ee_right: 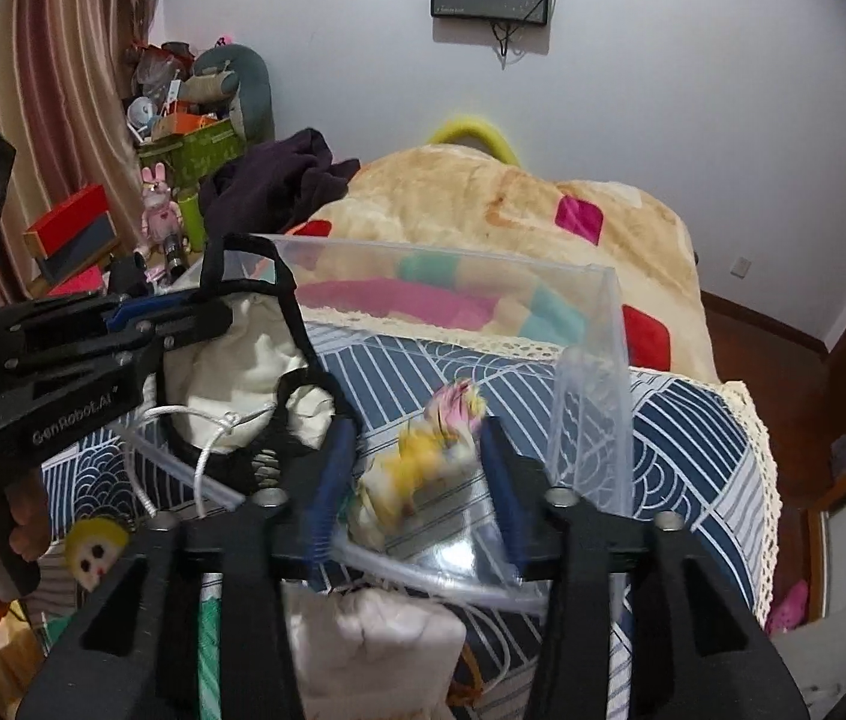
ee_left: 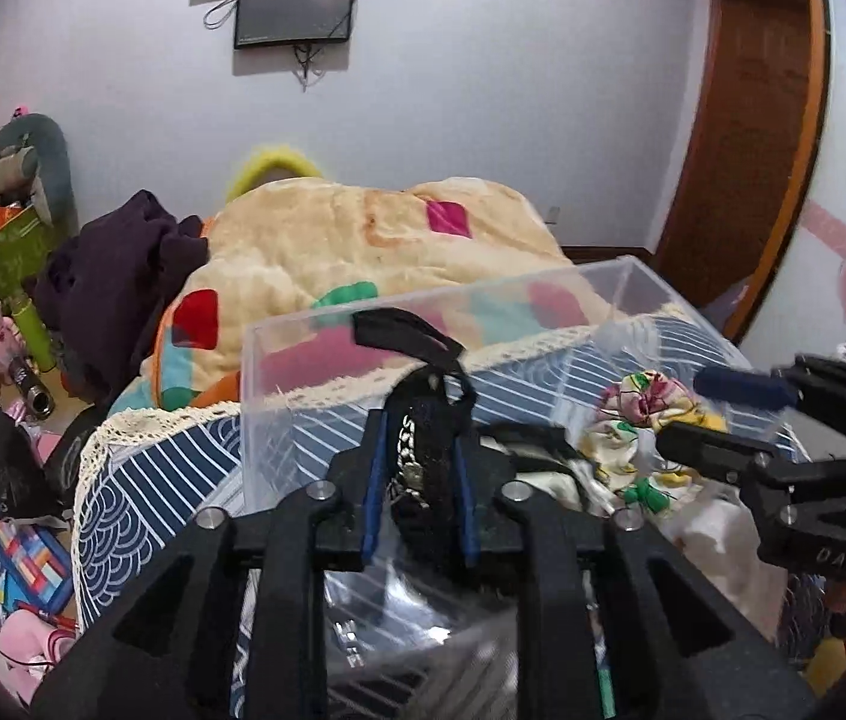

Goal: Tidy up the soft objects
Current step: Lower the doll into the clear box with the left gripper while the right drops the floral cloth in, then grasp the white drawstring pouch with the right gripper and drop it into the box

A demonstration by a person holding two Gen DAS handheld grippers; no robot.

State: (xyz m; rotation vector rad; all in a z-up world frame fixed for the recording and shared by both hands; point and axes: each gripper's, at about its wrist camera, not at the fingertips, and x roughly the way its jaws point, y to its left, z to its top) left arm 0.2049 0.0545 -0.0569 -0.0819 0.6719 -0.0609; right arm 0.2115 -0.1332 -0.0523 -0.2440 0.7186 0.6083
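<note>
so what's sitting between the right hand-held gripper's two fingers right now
A crumpled floral cloth, yellow, pink and white, lies between the open fingers of the right hand-held gripper, inside the clear plastic box. The right wrist view shows this; whether the pads touch it is unclear.

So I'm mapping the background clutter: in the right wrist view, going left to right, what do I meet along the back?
Striped curtain → pink bunny toy → dark purple garment → yellow hoop → magenta patch on the blanket.

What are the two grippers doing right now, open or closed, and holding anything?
Left gripper: shut on the black strap with chain.
Right gripper: open around the floral cloth, which looks blurred; not clamped.
</note>
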